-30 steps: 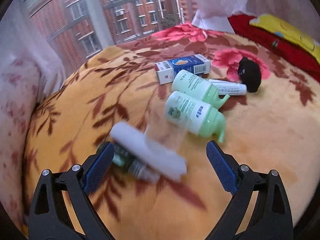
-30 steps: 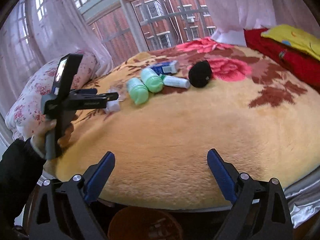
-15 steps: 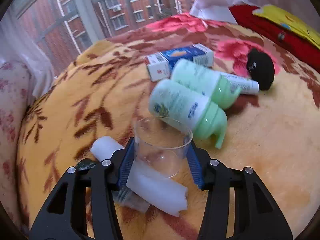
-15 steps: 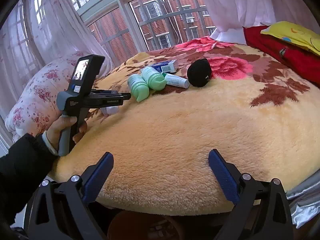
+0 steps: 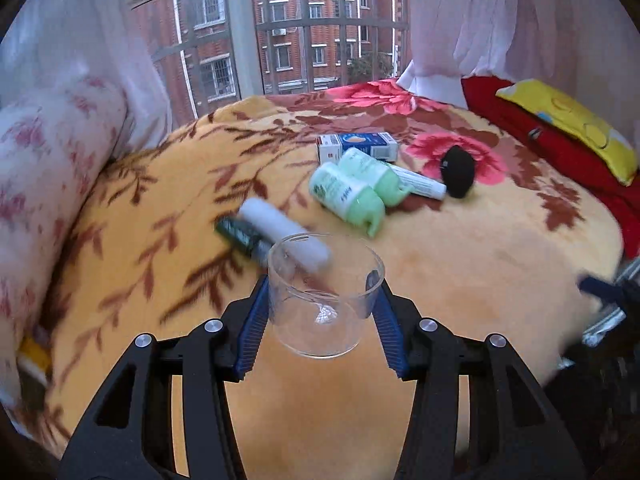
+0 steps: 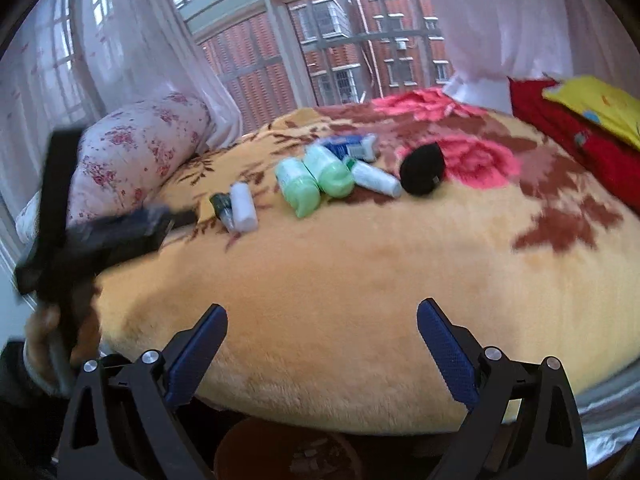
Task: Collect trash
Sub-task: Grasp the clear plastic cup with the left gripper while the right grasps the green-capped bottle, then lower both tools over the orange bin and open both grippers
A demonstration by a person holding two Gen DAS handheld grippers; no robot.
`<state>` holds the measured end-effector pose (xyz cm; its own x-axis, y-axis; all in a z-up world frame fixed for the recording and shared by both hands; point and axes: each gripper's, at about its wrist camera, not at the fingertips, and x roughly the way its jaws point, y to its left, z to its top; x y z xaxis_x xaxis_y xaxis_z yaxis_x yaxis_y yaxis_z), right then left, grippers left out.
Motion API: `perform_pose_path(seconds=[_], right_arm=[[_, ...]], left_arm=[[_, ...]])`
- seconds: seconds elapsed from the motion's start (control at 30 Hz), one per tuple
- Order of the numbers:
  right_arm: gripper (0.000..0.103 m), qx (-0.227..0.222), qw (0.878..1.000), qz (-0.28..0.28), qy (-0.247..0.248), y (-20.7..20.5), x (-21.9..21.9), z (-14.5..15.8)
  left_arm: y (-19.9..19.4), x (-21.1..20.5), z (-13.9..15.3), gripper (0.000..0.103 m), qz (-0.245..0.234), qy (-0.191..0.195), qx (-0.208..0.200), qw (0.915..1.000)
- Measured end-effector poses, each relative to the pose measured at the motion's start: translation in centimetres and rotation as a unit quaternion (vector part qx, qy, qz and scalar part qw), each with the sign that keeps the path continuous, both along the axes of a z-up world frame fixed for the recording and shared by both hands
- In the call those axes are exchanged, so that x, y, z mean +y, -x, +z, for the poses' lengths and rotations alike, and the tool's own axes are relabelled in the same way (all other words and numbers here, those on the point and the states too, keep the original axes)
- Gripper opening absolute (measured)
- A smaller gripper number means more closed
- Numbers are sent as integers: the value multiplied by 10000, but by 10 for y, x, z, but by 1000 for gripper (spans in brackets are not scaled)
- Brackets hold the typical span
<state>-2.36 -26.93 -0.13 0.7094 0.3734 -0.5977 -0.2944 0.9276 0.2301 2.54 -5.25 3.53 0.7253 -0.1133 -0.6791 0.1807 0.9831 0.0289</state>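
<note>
My left gripper (image 5: 322, 324) is shut on a clear plastic cup (image 5: 325, 294) and holds it above the bed's near edge. On the yellow floral blanket (image 5: 460, 264) lie a white roll (image 5: 286, 234), a small dark bottle (image 5: 240, 234), two green bottles (image 5: 348, 194), a white tube (image 5: 420, 183), a blue and white box (image 5: 358, 146) and a black round object (image 5: 458, 172). My right gripper (image 6: 322, 354) is open and empty over the bed's front edge. The same litter shows in the right wrist view, with the green bottles (image 6: 312, 180) mid-bed. The left gripper (image 6: 100, 236) appears blurred at the left.
A brown round bin (image 6: 288, 454) sits below the bed edge, under my right gripper. A floral pillow (image 6: 136, 152) lies at the left. Red bedding (image 6: 576, 136) and a yellow cushion (image 6: 596, 104) lie at the right. Window and curtains stand behind.
My left gripper closed on the clear cup, lifted it off the blanket and pulled back toward the bed's near edge. My right gripper stayed open and shifted slightly.
</note>
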Motion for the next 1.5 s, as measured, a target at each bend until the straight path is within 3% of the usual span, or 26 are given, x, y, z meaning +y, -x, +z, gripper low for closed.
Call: perform_pose_path(seconds=[0.2, 0.3, 0.37, 0.47, 0.6, 0.67, 0.73, 0.8, 0.97, 1.1, 1.2, 1.33, 1.5], right_arm=[[94, 81, 9985, 404, 351, -68, 22, 26], [86, 302, 9960, 583, 611, -122, 42, 33], [72, 496, 9938, 662, 741, -157, 55, 32], [68, 752, 9897, 596, 1058, -209, 72, 24], [64, 1138, 9723, 832, 1863, -257, 100, 4], [53, 1328, 9595, 961, 2292, -271, 114, -11], [49, 1658, 9516, 1069, 2356, -285, 123, -28], [49, 1600, 9448, 1101, 2638, -292, 136, -40], [47, 1121, 9385, 1080, 3083, -281, 153, -41], [47, 837, 9531, 965, 2745, -260, 130, -20], [47, 611, 9691, 813, 2249, -235, 102, 5], [47, 444, 9886, 823, 1184, -175, 62, 34], [47, 80, 9941, 911, 580, -83, 45, 47]], left_arm=[[29, 8, -16, 49, 145, 212, 5, 9997], [17, 21, -37, 49, 254, 530, 303, 9978], [8, 30, -45, 49, 367, 689, 428, 9960], [-2, 38, -50, 49, 434, 820, 451, 9947], [-9, 40, -54, 49, 446, 860, 478, 9941], [-12, 40, -57, 49, 473, 859, 475, 9940], [-14, 40, -58, 49, 489, 814, 454, 9944], [-15, 37, -59, 49, 510, 716, 408, 9953], [-12, 33, -63, 47, 640, 553, 356, 9958], [-8, 32, -61, 47, 710, 516, 293, 9957], [-6, 32, -56, 47, 766, 586, 282, 9949], [5, 27, -44, 47, 783, 560, 144, 9952], [35, 16, -22, 47, 753, 355, -81, 9965]])
